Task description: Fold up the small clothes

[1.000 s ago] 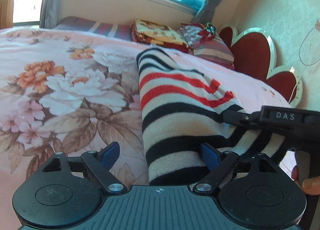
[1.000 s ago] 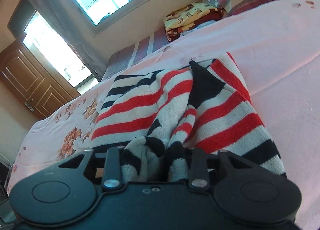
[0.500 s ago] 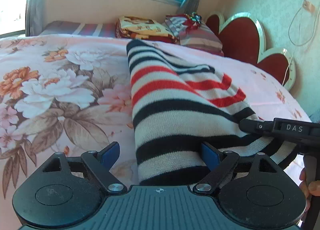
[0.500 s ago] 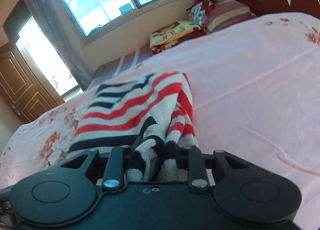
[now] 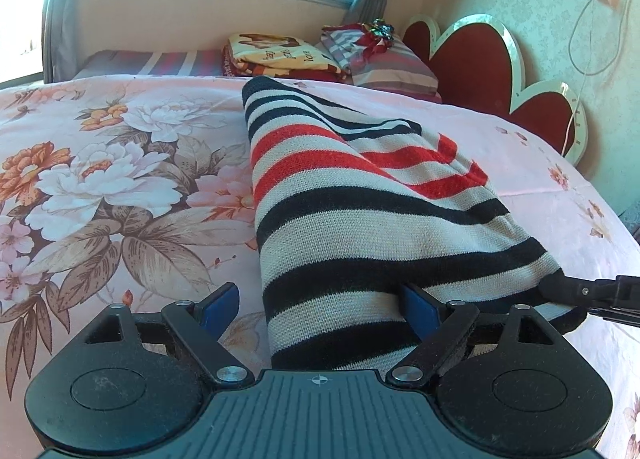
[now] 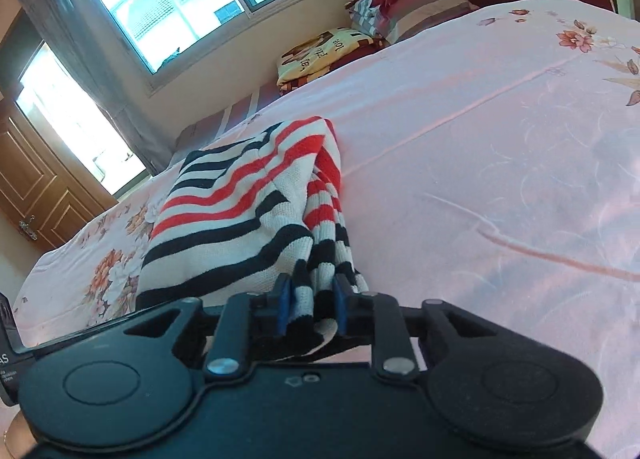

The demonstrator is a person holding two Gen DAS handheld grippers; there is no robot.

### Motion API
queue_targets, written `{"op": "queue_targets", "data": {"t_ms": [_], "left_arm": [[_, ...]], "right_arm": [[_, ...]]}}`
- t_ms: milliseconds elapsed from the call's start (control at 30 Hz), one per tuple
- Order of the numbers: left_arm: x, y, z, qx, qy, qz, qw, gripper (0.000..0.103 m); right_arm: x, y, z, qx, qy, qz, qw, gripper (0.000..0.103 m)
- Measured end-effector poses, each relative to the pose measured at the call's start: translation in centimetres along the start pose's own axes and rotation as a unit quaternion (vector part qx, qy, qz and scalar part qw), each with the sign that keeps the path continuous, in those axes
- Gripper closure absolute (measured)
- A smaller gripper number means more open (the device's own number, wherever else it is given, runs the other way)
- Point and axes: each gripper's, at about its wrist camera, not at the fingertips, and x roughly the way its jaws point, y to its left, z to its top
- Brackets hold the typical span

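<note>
A striped knit sweater (image 5: 352, 211) in cream, black and red lies folded lengthwise on the bed. My left gripper (image 5: 320, 303) is open, its blue pads wide apart, and the sweater's near edge lies between them. My right gripper (image 6: 310, 305) is shut on the bunched near corner of the sweater (image 6: 240, 211). The right gripper's black body shows at the right edge of the left wrist view (image 5: 600, 293), touching the sweater's right corner.
The bed has a pink floral cover (image 5: 100, 187). Folded blankets (image 5: 272, 55) and a striped pillow (image 5: 384, 67) lie at the far side under a window. A red heart-shaped headboard (image 5: 480, 59) stands at the right. A wooden door (image 6: 36, 195) shows in the right wrist view.
The sweater has been drawn narrower and longer toward me. The right gripper has pulled back with the bunched corner, and its pads now show. The left gripper stays open.
</note>
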Motion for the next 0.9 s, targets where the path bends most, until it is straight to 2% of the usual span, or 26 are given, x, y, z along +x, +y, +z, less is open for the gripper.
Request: {"op": "queue_targets", "data": {"t_ms": [100, 233, 267, 300, 367, 500, 700, 800, 900], "left_arm": [[0.3, 0.0, -0.5, -0.005, 0.016, -0.004, 0.9999, 0.016], [-0.1, 0.0, -0.1, -0.001, 0.019, -0.004, 0.9998, 0.016], [-0.5, 0.1, 0.2, -0.005, 0.015, -0.005, 0.9999, 0.016], [-0.9, 0.2, 0.5, -0.009, 0.01, -0.004, 0.9999, 0.016], [-1.7, 0.5, 1.5, -0.022, -0.003, -0.009, 0.9997, 0.016], [-2.0, 0.7, 4.2, -0.036, -0.019, -0.011, 0.9991, 0.016], [1.3, 0.4, 8.2, -0.021, -0.023, 0.019, 0.9993, 0.016], [3.7, 0.9, 9.6, -0.038, -0.01, 0.031, 0.9988, 0.016], [5.8, 0.9, 10.9, -0.033, -0.012, 0.043, 0.9985, 0.016]], "right_arm": [[1.7, 0.2, -1.4, -0.036, 0.016, -0.038, 0.998, 0.089], [1.7, 1.0, -0.7, -0.048, 0.021, -0.047, 0.998, 0.088], [1.4, 1.3, -0.3, -0.055, 0.017, -0.045, 0.997, 0.086], [0.8, 1.7, 0.1, -0.054, 0.006, -0.04, 0.998, 0.078], [-0.2, 1.8, 1.1, -0.046, -0.018, -0.028, 0.998, 0.073], [0.2, 3.5, 3.8, -0.062, -0.05, -0.018, 0.997, 0.071], [5.6, 5.4, 7.8, -0.071, -0.049, -0.019, 0.996, 0.071], [8.9, 6.0, 8.8, -0.081, -0.036, -0.028, 0.996, 0.072], [11.1, 6.7, 9.6, -0.104, -0.036, -0.04, 0.993, 0.072]]}}
